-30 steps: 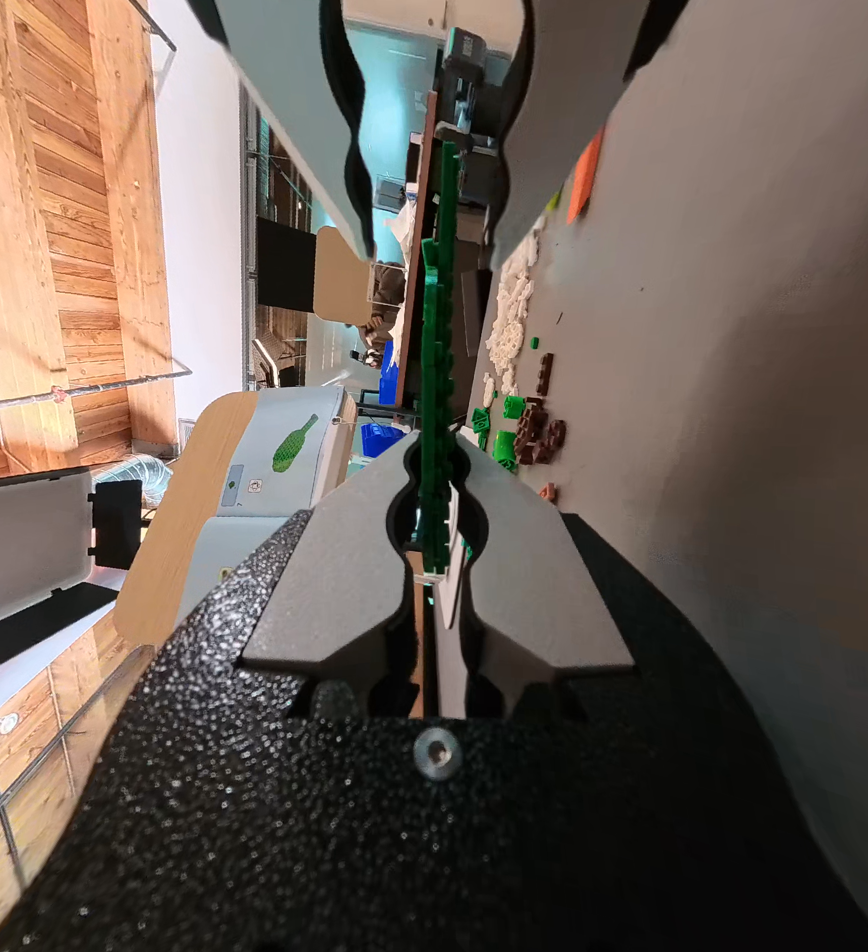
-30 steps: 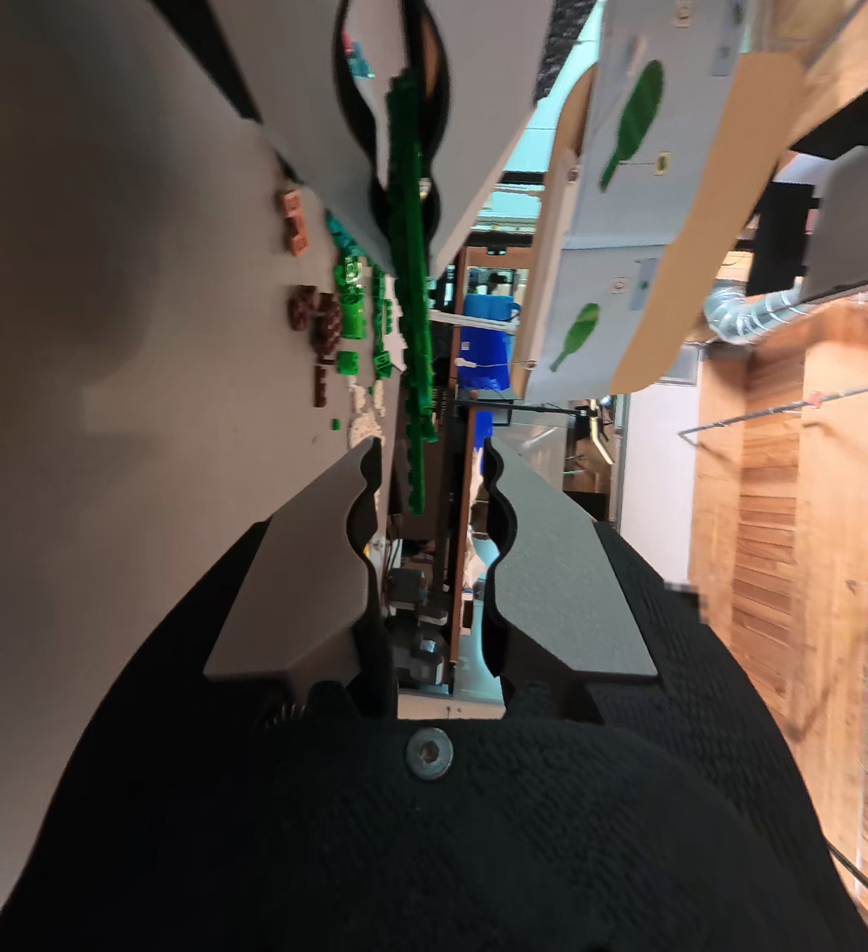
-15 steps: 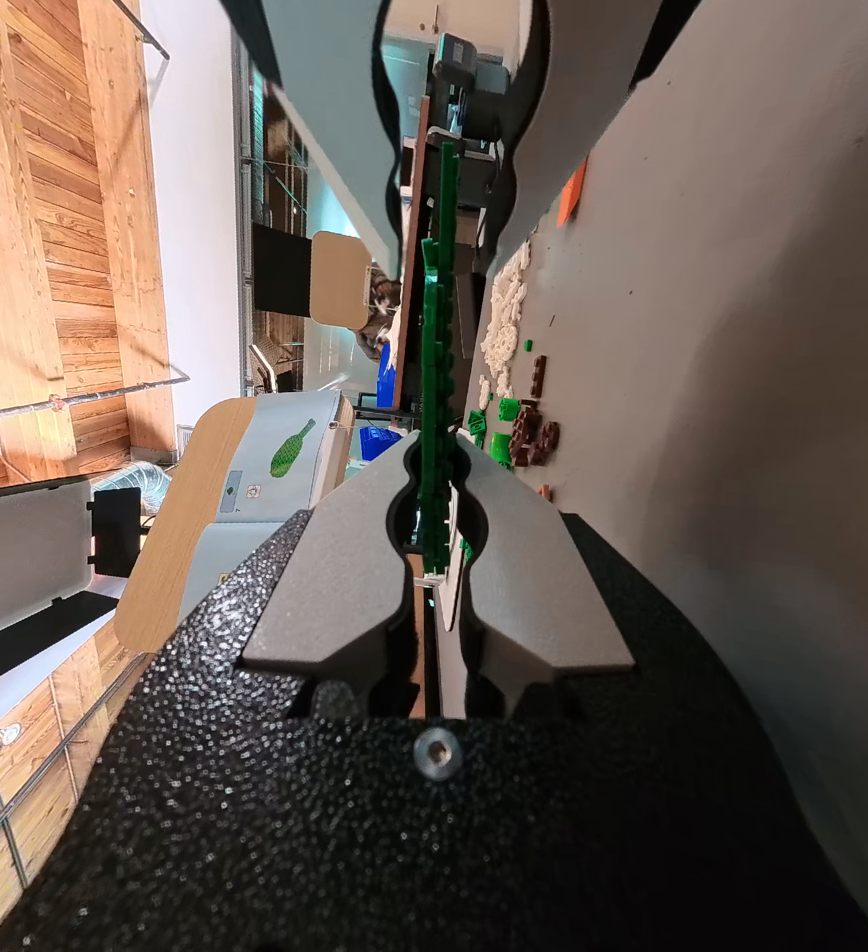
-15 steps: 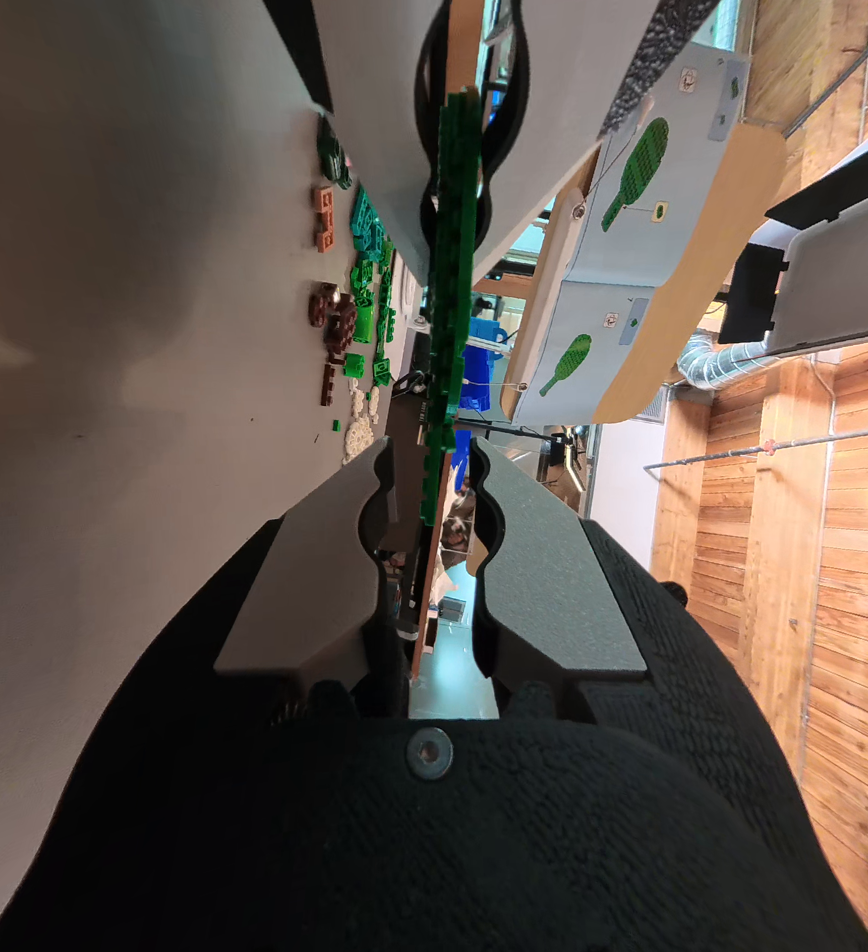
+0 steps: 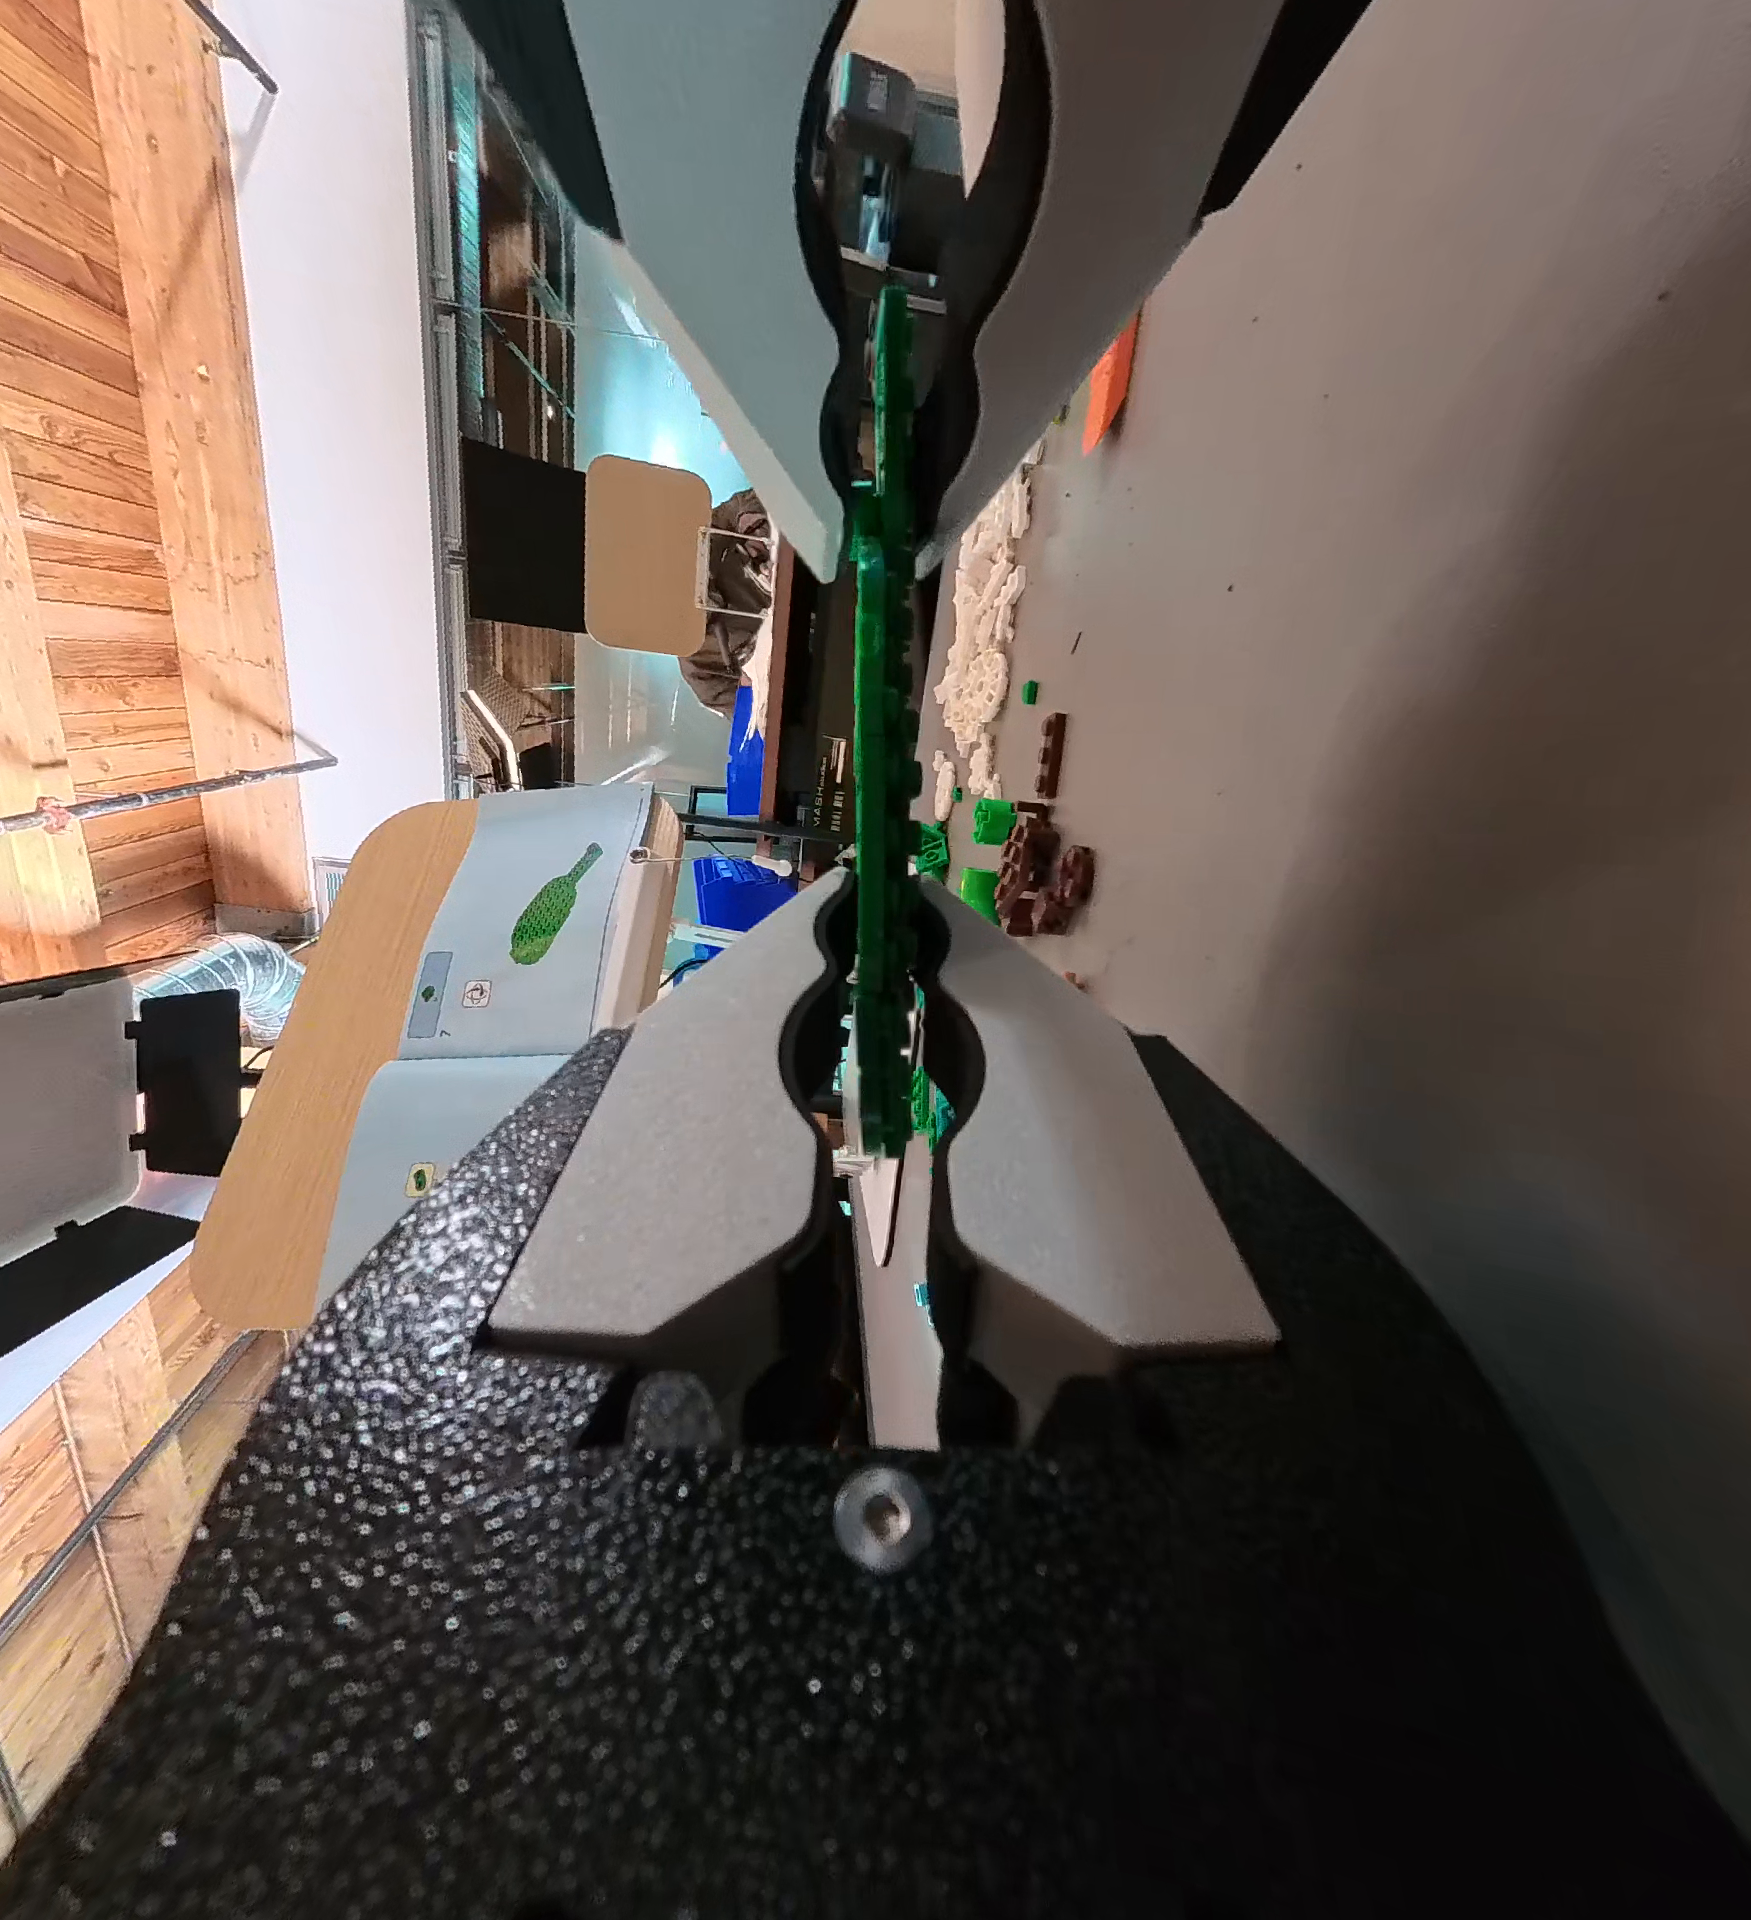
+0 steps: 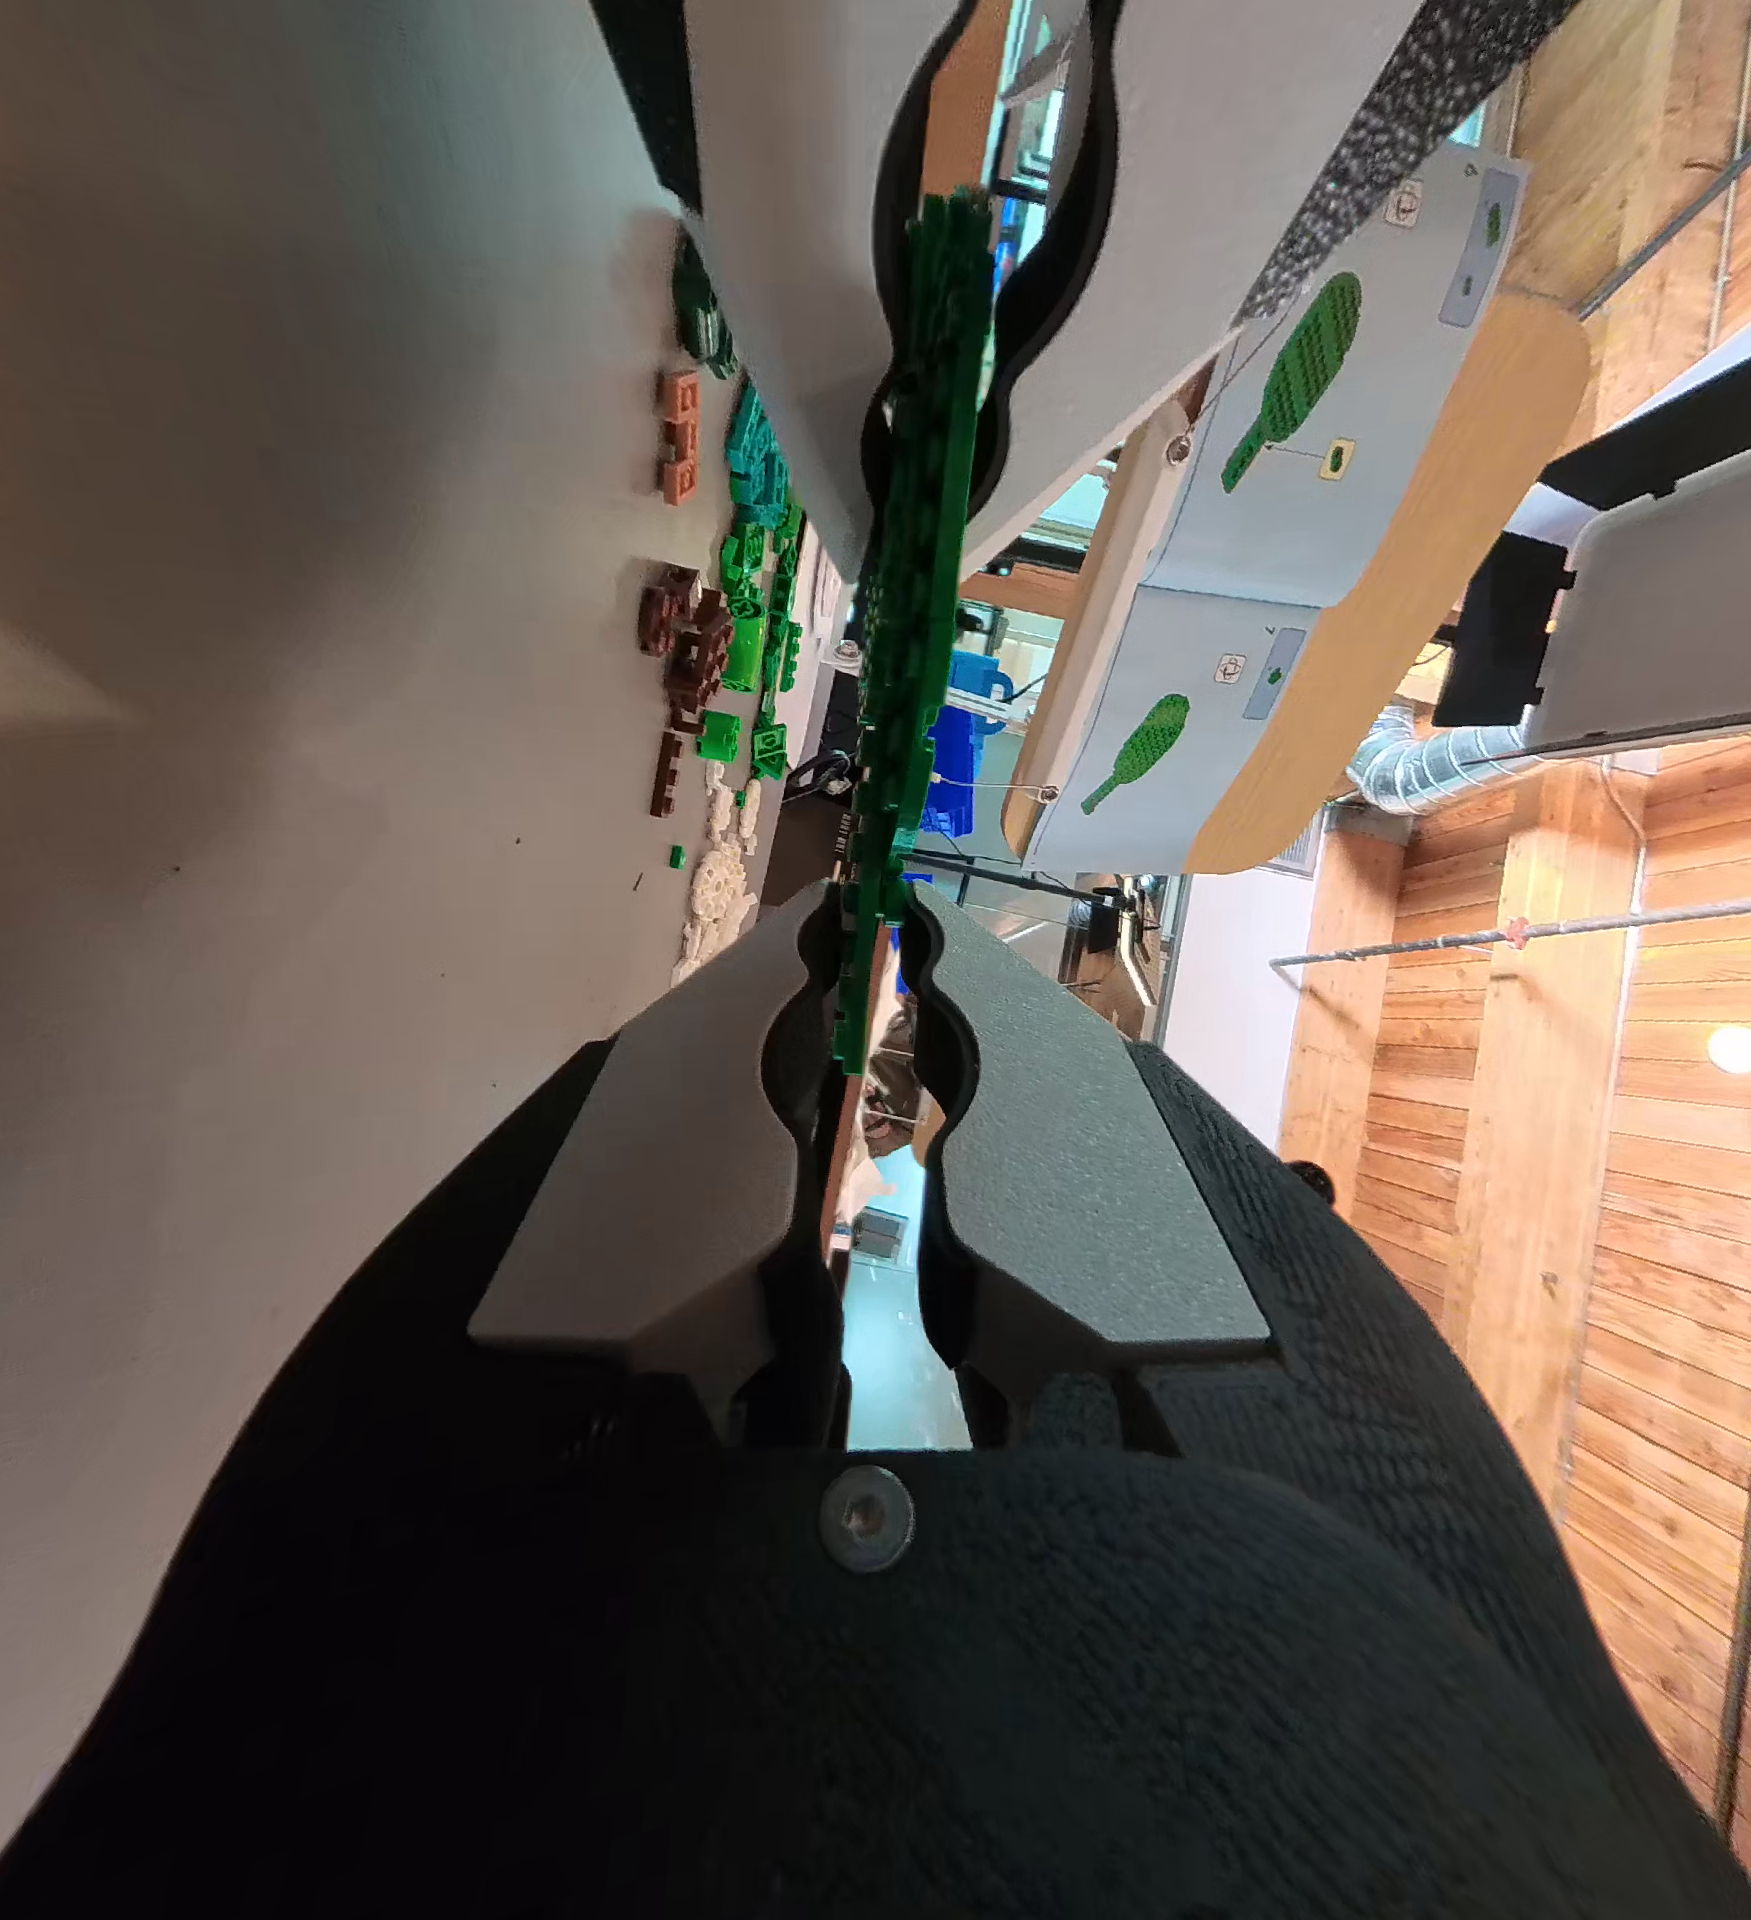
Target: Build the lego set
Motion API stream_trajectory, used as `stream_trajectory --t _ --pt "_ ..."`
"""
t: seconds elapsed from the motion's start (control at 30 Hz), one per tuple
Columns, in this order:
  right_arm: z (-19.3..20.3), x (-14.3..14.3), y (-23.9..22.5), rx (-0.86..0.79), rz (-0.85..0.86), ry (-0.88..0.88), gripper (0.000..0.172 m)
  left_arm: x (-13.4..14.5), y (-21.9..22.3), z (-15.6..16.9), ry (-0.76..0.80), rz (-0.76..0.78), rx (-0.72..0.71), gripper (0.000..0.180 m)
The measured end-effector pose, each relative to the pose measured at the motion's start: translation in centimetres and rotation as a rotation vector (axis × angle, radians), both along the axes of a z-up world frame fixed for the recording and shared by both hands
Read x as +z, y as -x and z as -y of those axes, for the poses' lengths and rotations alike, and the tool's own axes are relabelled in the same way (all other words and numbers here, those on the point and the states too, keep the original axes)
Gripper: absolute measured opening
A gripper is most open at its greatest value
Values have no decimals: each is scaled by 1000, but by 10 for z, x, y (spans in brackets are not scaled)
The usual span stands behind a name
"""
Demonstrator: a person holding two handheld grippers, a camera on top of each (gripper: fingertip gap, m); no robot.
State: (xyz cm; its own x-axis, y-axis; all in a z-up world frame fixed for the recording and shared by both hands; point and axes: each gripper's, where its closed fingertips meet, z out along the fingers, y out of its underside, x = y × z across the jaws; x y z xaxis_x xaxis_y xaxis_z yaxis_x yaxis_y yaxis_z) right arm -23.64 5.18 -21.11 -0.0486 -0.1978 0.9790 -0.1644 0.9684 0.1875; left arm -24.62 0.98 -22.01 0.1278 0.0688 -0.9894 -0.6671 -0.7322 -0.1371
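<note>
- Item held: a long, flat green studded plastic brick plate (image 5: 886,748), several layers thick, seen edge-on and suspended in the air between the two grippers, clear of the grey table top (image 5: 1473,727).
- Left gripper (image 5: 886,914): closed on one end of the green plate; both grey fingertips (image 5: 746,1039) press against its faces, and the plate runs back into the scalloped recess between them.
- Right gripper (image 6: 876,914): closed on the opposite end of the same plate; the fingertips (image 6: 1006,1049) pinch it near their tips, and the plate's end reaches only a short way into the recess.
- Each gripper shows at the top of the other's view, clamped on the far end.
- Surroundings: on the table lie loose bright green bricks (image 5: 985,831), brown bricks (image 5: 1042,873), a pile of white pieces (image 5: 985,644), small orange-brown bricks (image 6: 682,436) and teal pieces (image 6: 757,457). An open instruction booklet (image 5: 538,925) on a wooden board stands beyond the plate.
- Risk, judged: the right hold is shallow; any twist or pull apart could slip that end free.
- Risk, judged: the plate is thin and layered; bending between two clamped ends could pop layers apart.
- Risk, judged: a dropped plate would scatter the loose bricks.
</note>
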Motion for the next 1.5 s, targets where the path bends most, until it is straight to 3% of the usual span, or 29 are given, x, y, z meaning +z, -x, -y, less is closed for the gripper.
stream_trajectory --t 0.23,0.33,0.37,0.4,0.47,0.53,0.63,0.77,0.87,0.97,1.13,1.5 --pt "-1 0 -2 1 4 4 5 -2 -1 -1 2 18 -1 5" --pt "2 2 -4 26 11 89 6 1 0 0 -10 12 4 5" --pt "4 4 -5 51 11 125 12 2 1 1 -20 12 4 6" --pt "4 3 -6 55 35 153 38 2 2 1 -22 23 5 6" --pt "-3 3 -5 32 75 250 66 2 5 3 -20 12 20 6" --pt "-13 11 -8 58 44 323 70 3 5 4 -23 10 24 6" --pt "-31 32 -16 119 -64 441 63 5 8 6 -36 1 37 6" --pt "-74 66 -16 94 -178 806 45 7 9 7 -49 -5 41 6" --pt "-115 68 -10 -9 -227 977 17 7 8 6 -46 -8 38 6" --pt "-134 63 -7 -40 -194 1137 0 6 7 5 -39 -10 34 6" --pt "-151 65 -8 -30 -178 1313 0 5 7 4 -36 -10 29 6" --pt "-154 60 -4 -24 -150 1351 0 5 5 3 -33 -19 17 5"
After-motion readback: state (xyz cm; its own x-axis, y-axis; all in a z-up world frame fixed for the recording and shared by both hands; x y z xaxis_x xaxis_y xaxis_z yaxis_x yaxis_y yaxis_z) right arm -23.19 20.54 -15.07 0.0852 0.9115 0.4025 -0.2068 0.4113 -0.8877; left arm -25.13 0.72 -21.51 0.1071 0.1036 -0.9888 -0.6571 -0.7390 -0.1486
